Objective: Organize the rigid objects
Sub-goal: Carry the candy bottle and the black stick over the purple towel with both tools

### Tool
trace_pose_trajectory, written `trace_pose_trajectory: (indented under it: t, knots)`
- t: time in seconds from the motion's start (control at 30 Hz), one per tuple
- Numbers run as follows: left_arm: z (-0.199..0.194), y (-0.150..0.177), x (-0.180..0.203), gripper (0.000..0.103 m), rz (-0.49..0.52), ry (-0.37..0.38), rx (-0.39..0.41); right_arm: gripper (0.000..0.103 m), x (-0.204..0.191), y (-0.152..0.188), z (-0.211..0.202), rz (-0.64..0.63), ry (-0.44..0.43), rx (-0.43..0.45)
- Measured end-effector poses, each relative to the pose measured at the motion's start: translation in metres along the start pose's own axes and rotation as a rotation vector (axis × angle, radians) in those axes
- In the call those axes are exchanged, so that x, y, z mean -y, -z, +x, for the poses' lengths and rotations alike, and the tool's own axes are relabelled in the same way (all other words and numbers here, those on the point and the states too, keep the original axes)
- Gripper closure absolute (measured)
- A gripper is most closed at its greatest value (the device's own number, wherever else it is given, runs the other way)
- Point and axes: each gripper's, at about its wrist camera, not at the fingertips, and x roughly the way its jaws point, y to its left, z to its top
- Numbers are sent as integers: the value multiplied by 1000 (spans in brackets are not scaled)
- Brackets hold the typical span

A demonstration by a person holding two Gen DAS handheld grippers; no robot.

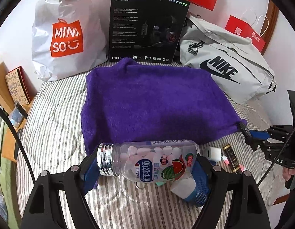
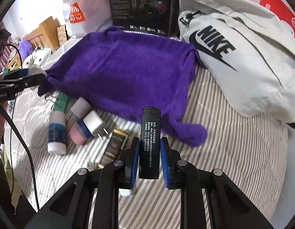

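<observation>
**Both grippers loaded over the striped bed**

The left hand-held gripper [image 1: 147,168] is spread wide, its blue pads pressing the two ends of a clear candy bottle [image 1: 147,160], silver cap at the left pad and base at the right. The bottle lies crosswise, long axis left to right, cap pointing left; pale pink tablets fill it and a blue-and-watermelon label wraps its middle.

The right hand-held gripper [image 2: 149,160] is nearly closed, clamping a slim black lighter [image 2: 149,143] (white print runs down its side). The lighter's long axis points away from the camera, its far tip over the near edge of the purple towel [image 2: 124,66].

On the bed [image 2: 233,152] to the left lie a white charger plug [image 2: 94,123], small tubes and a dark gold-printed stick [image 2: 114,147].
</observation>
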Motion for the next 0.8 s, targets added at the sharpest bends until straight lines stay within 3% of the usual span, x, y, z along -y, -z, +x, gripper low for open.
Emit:
trace_pose_trajectory:
  t: [0.37,0.8]
  knots:
    - [9,-21,-2,22,2,-9,-2,81,6,-40,2,7,-27,45]
    - [41,-50,-10,22,-12,-21,-5,81,14,-78,34,12,-44,28]
